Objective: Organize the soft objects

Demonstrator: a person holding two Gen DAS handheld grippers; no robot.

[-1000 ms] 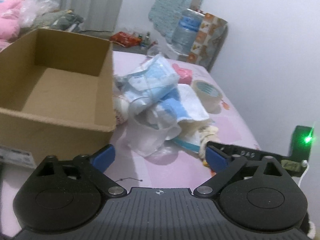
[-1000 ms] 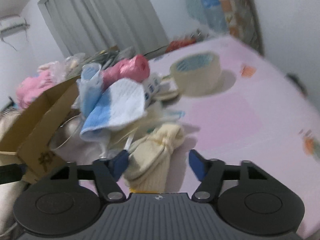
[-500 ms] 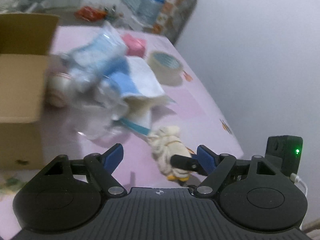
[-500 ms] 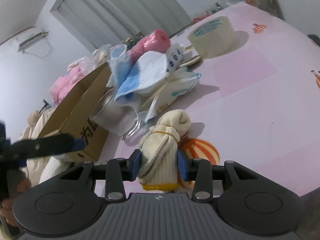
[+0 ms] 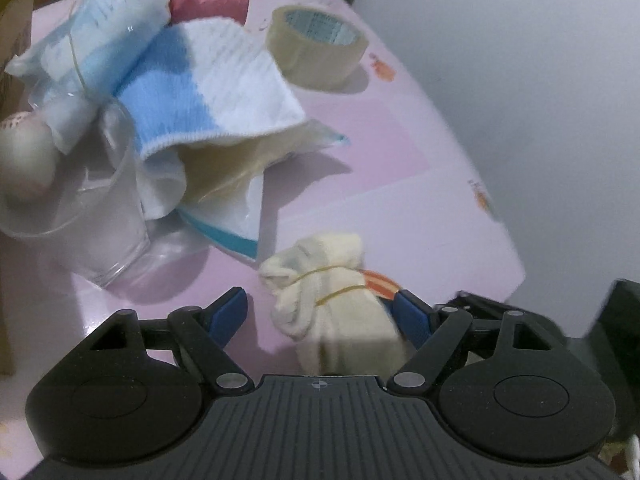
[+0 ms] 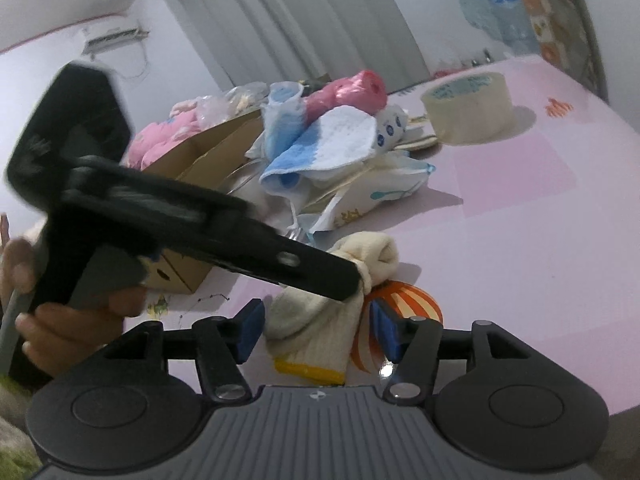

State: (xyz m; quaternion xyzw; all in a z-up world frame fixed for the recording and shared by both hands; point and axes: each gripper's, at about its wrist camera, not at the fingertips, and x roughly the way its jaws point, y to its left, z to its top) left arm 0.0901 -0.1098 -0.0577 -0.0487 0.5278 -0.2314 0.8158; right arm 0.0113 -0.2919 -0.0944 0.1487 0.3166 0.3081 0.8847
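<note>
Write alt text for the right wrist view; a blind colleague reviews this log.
A cream sock bundle lies between the open right gripper fingers, while the left gripper reaches in from the left and touches it. Behind on the pink table: cloths, tape roll, cardboard box.

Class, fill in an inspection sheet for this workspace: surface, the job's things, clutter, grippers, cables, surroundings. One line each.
Surface: pink tabletop with small printed motifs.
Job's things: cream sock bundle tied with rubber bands, lying between both grippers; blue-and-white knit cloth heaped on a pile; cardboard box at the left.
Clutter: tape roll, clear plastic cup, pink plastic bag, a ball, printed packets.
Grippers: left gripper open around the bundle; right gripper open, bundle between its fingers.
Cables: nothing seen.
Surroundings: grey curtains, wall air conditioner, white walls.
</note>
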